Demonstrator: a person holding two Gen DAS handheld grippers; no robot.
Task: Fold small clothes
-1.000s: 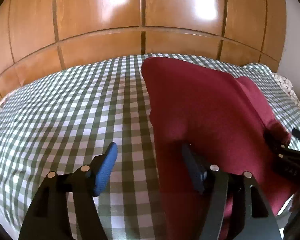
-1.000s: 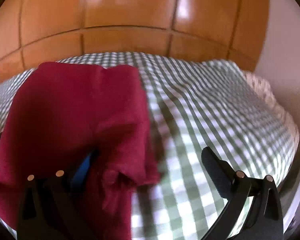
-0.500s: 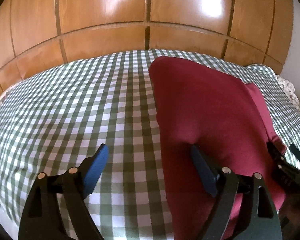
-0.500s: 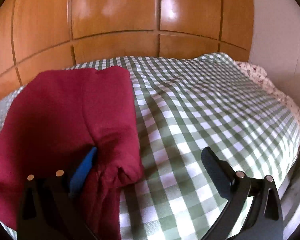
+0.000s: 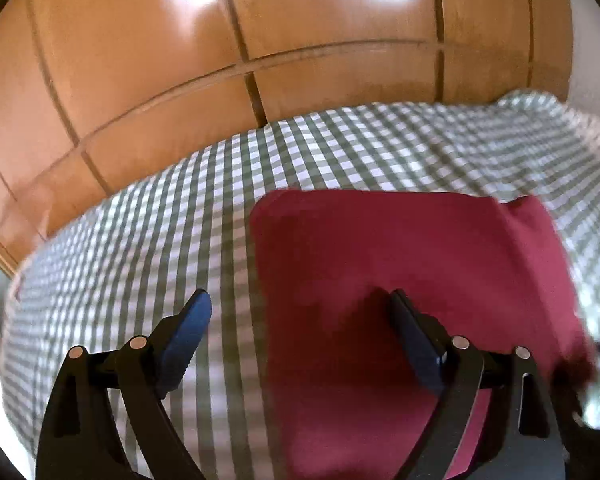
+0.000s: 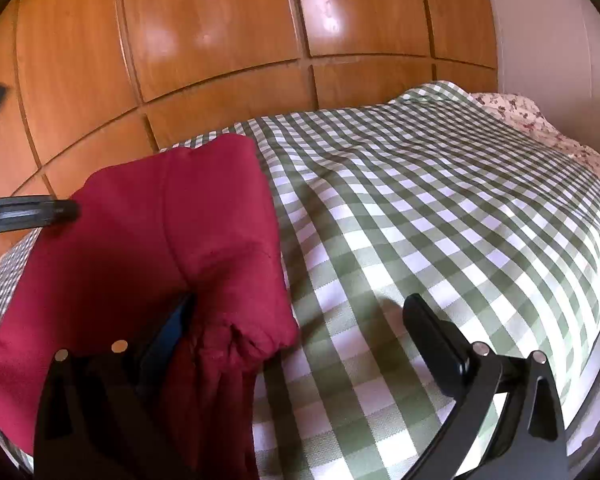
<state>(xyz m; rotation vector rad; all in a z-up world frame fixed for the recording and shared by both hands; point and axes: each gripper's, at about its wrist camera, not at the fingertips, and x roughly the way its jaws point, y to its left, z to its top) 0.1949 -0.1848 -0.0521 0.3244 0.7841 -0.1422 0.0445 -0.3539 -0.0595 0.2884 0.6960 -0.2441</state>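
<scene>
In the left wrist view, the left gripper (image 5: 302, 310) fills the bottom of the frame and its jaws stand wide open, holding nothing. The left finger, with a blue pad (image 5: 188, 334), is above the green and white checked bed cover (image 5: 148, 248). The right finger lies over the red garment (image 5: 412, 264). This garment is spread flat on the bed in the centre and lower right of the frame, with a rather straight edge on its left side and a rounded corner at the top. Behind the bed, a wooden panelled wall (image 5: 228, 48) takes the whole upper half. This picture is blurred, mostly at the right edge, where a dark shape cannot be identified.

In the right wrist view, the right gripper (image 6: 300, 310) is at the bottom and its jaws are also wide open. The left finger (image 6: 172, 324) is partly hidden under a bunched fold of the red garment (image 6: 160, 240), but the jaws do not close on the cloth. The right finger is over the bare checked bed cover (image 6: 440, 208). The garment occupies the left part of the frame. At the left edge, a black part of the other gripper (image 6: 28, 214) reaches the garment. A floral cloth (image 6: 516, 114) appears at the upper right, beside the wooden wall (image 6: 220, 32).
</scene>
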